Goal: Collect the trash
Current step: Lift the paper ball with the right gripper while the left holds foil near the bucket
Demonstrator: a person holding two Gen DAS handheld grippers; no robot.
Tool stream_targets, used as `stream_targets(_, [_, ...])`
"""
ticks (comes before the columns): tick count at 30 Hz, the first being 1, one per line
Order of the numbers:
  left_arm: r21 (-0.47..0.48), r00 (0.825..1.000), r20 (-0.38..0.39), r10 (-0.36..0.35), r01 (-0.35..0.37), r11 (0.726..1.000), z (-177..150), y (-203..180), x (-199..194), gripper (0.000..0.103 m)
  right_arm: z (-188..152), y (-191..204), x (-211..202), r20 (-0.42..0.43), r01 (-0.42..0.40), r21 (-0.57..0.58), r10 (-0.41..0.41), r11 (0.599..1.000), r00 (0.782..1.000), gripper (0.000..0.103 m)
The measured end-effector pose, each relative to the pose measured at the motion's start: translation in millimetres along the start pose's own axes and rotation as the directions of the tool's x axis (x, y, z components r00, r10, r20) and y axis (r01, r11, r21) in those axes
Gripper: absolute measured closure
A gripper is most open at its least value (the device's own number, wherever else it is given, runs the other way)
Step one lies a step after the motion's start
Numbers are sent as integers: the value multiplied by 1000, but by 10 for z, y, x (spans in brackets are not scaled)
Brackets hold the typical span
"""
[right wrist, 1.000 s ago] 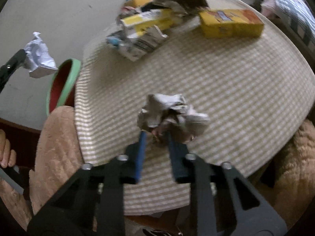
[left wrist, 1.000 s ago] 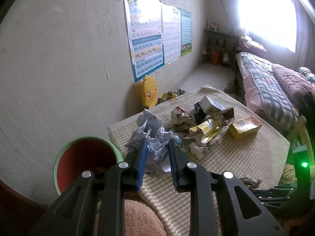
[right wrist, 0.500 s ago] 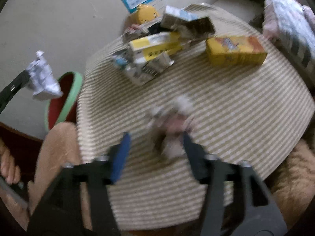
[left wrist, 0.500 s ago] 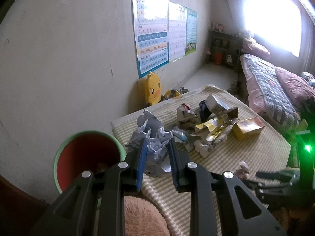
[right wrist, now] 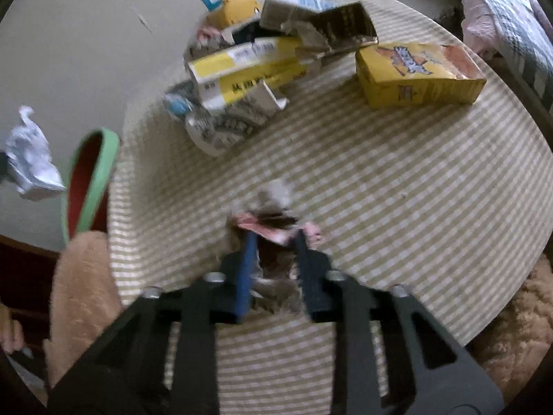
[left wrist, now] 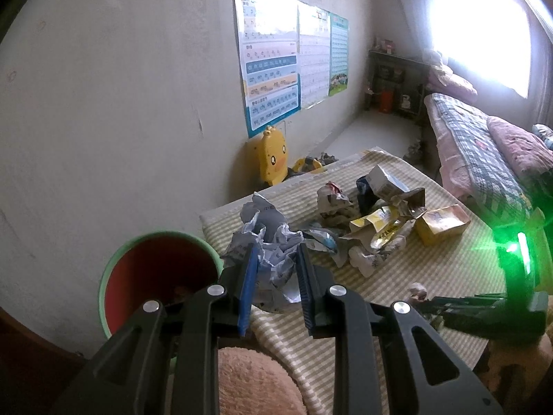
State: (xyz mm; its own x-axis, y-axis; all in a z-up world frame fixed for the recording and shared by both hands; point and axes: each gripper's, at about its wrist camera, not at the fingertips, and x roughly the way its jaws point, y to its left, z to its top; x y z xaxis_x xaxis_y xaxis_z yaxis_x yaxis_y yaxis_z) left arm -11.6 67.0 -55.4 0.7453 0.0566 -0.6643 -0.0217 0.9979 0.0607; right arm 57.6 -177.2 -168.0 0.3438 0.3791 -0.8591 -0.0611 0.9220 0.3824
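Note:
My left gripper is shut on a white crumpled paper and holds it in the air beside the green bin with a red inside. The right wrist view has that paper at its left edge, next to the bin. My right gripper is low over the striped tablecloth. Its jaws are closing on a grey and pink crumpled wad, and the pads press on it. A pile of torn cartons and wrappers lies farther back on the table.
A yellow box sits right of the pile. A person's knees in fuzzy tan cloth flank the table's near edge. A yellow duck toy stands by the wall under posters. A bed lies at the right.
My right gripper opened wide, the wad dropped to the cloth, and the jaws closed on it again a little nearer the pile. The left gripper kept its hold on the white paper.

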Motion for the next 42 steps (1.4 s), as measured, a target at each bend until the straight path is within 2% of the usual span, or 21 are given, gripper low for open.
stream_targets(1, [-1,1000,2,1,-1,1000,1,9,-6,82,21,-7,-31,13,-17,9,17,1000,1000,102])
stream_targets(6, [-19,1000,9,8,-8,1000,18,76,-26,82,35,69,-274,92,-15,-25,17,1000,996,102])
stream_targets(11, [-30,1000,2,9,-9,1000,14,118,-15,82,5,68,-227,61,25,-33,-23,999,998,99])
stream_targets(12, [-30,1000,2,8,-8,1000,14,114,-10,82,8,75,-183,49,31,-24,-30,999,998,87])
stream_targets(13, [-29,1000,2,8,-8,1000,13,114,-10,82,1,50,-143,36,40,-7,-40,999,999,68])
stream_targets(14, [-29,1000,3,6,-6,1000,9,110,-12,82,-9,35,-113,28,43,5,-43,999,999,61])
stream_targets(15, [-29,1000,2,5,-5,1000,14,114,-4,82,-20,15,-88,19,35,13,-35,999,999,57])
stream_targets(17, [-27,1000,1,5,-5,1000,7,108,5,82,-41,19,-23,-4,27,18,-27,999,1000,55])
stream_targets(19, [-29,1000,-3,3,-4,1000,-1,112,11,82,-64,-1,62,-29,34,20,-33,999,999,41])
stream_targets(20, [-28,1000,-5,3,-4,1000,-3,111,13,82,-73,0,104,-37,47,21,-46,999,998,39])
stream_targets(24, [-30,1000,-3,4,-4,1000,-2,115,12,82,-118,21,196,-66,64,2,-64,998,996,41])
stream_targets(25, [-33,1000,-5,3,-3,999,-7,117,22,82,-116,47,199,-62,70,-16,-71,997,996,52])
stream_targets(28, [-27,1000,-4,2,-2,1000,-4,113,11,82,-120,72,166,-43,63,-31,-64,998,997,74])
stream_targets(29, [-27,1000,0,2,-3,1000,-1,120,8,82,-115,67,151,-36,53,-23,-54,998,998,76])
stream_targets(31, [-31,1000,5,3,-3,1000,5,140,-8,82,-84,41,74,-7,20,-4,-20,1000,1000,88])
stream_targets(32, [-33,1000,7,3,-3,999,5,149,-19,82,-77,44,12,19,7,2,-7,1000,1000,88])
stream_targets(35, [-37,1000,15,7,-7,999,15,187,-51,82,-19,139,-310,132,35,-38,-29,999,991,89])
stream_targets(39, [-53,1000,24,11,-10,999,28,249,-85,82,38,318,-811,269,24,-69,-4,997,963,89])
stream_targets(42, [-67,1000,27,14,-12,998,33,307,-94,82,109,445,-1060,336,-12,-79,38,997,941,89])
